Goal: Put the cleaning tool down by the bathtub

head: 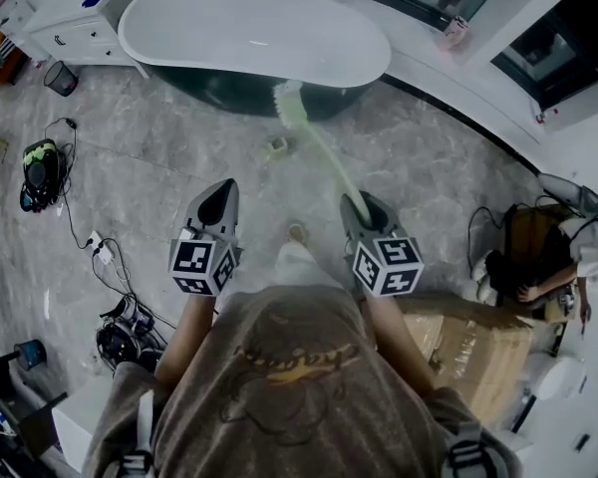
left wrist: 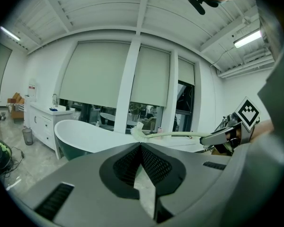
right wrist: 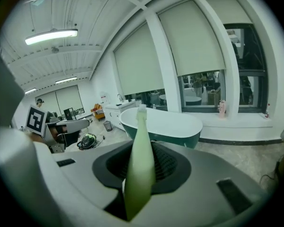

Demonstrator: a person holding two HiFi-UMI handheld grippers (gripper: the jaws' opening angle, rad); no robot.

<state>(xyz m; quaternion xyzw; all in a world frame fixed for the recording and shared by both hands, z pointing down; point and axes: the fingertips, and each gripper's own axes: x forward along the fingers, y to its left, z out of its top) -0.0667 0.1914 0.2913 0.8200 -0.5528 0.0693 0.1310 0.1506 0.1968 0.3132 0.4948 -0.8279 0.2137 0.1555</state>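
Head view shows the person standing on the marble floor (head: pixel 179 157) a little back from the bathtub (head: pixel 249 28), with the cleaning tool (head: pixel 324 152), a long pale-green brush, reaching forward from the right gripper (head: pixel 357 205) so that its bristle head hangs in front of the tub's dark side.

To do this step well, I would step closer, bring the brush head down low just beside the tub's base, and clear of the small object (head: pixel 277 145) lying on the floor there. The handle should rest on the floor before the grip is let go, so the brush is laid rather than dropped.

Right gripper view shows the jaws partly closed and clamped on the handle end of the cleaning tool (right wrist: pixel 139 160), which runs straight out between the ribbed pads toward the tub. The left gripper (left wrist: pixel 141 145) has its jaws drawn together at the tips with nothing between them, held idle to the side.
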